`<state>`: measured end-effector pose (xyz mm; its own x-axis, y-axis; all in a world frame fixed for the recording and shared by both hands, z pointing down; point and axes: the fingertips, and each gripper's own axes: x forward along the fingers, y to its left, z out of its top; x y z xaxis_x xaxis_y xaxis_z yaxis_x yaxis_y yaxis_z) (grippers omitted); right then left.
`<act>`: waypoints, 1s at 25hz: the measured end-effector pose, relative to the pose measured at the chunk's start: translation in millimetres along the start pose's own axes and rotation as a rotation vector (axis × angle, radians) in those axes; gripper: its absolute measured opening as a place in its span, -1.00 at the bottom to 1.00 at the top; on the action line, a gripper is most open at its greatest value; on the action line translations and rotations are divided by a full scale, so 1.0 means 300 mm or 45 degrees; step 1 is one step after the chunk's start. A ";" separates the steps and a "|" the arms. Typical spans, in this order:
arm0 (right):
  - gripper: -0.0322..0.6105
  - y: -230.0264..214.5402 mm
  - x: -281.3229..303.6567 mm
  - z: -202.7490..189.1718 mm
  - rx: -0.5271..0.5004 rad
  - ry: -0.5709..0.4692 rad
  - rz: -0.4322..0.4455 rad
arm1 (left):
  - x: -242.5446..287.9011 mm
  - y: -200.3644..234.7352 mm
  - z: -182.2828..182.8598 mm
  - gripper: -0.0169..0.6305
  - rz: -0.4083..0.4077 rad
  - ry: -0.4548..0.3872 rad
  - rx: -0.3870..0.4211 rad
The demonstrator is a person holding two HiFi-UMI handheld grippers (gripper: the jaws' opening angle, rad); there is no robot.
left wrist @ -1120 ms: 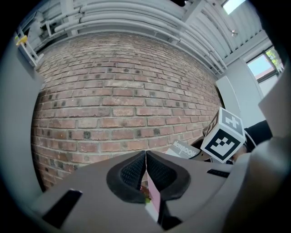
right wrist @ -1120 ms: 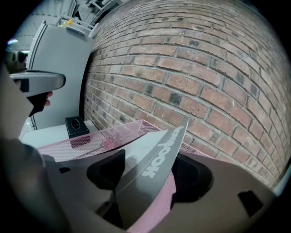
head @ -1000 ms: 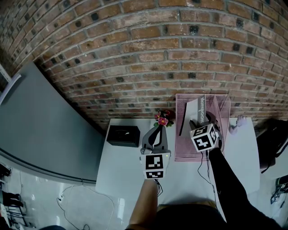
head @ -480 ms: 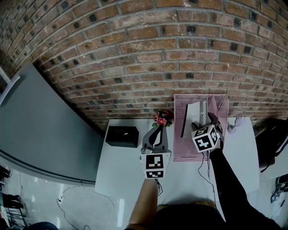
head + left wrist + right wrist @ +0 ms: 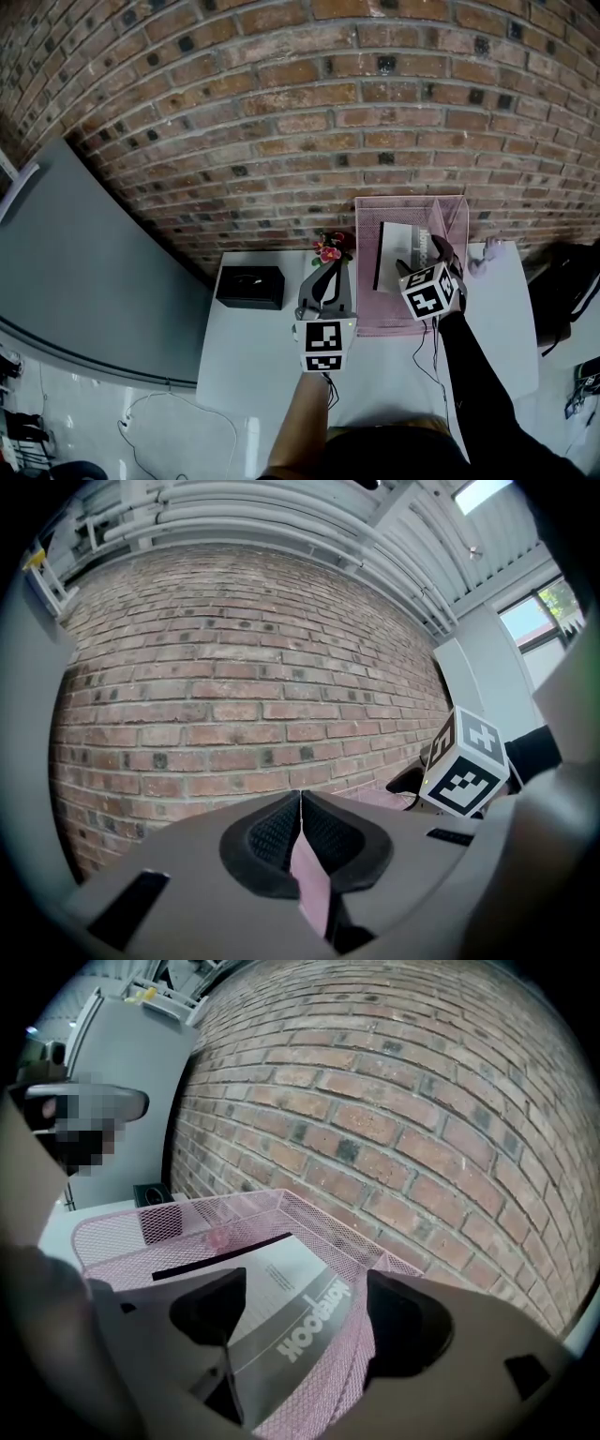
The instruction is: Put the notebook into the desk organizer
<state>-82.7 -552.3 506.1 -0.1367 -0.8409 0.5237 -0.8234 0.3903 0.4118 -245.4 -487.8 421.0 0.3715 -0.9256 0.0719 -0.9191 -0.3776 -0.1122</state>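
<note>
Hard to make out: a pink sliver is showing beneath the left gripper's [image 5: 300,841] pads; what it is cannot be told.
Left gripper: jaws are resting clenched together.
Right gripper [image 5: 305,1312]: jaws are opening, released, pads standing clear of the notebook [image 5: 281,1326] between them.
Notebook: leaning inside the desk organizer [image 5: 309,1208], left of its divider.
Desk organizer: sitting at the table's [image 5: 262,356] far right, containing the notebook.

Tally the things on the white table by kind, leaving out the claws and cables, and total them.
Organizer: 1
Notebook: 1
Black box: 1
Flower bunch: 1
Small pale object: 1
Total: 5
</note>
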 end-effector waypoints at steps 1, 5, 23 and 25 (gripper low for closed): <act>0.25 0.000 -0.002 -0.001 -0.001 -0.002 0.003 | 0.000 -0.003 0.001 -0.90 -0.002 -0.001 0.000; 0.25 -0.002 -0.010 -0.001 0.010 -0.009 0.006 | -0.001 -0.014 0.008 -0.90 -0.012 -0.006 0.003; 0.24 -0.034 -0.137 0.005 0.105 -0.154 0.061 | -0.009 -0.097 0.062 -0.90 -0.028 -0.024 0.018; 0.24 -0.058 -0.168 0.000 0.136 -0.194 0.066 | -0.008 -0.131 0.068 -0.90 -0.035 -0.020 0.026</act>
<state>-61.5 -516.7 472.7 -0.2557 -0.8707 0.4201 -0.8658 0.3997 0.3012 -207.4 -471.3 405.2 0.3989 -0.9150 0.0599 -0.9056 -0.4034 -0.1310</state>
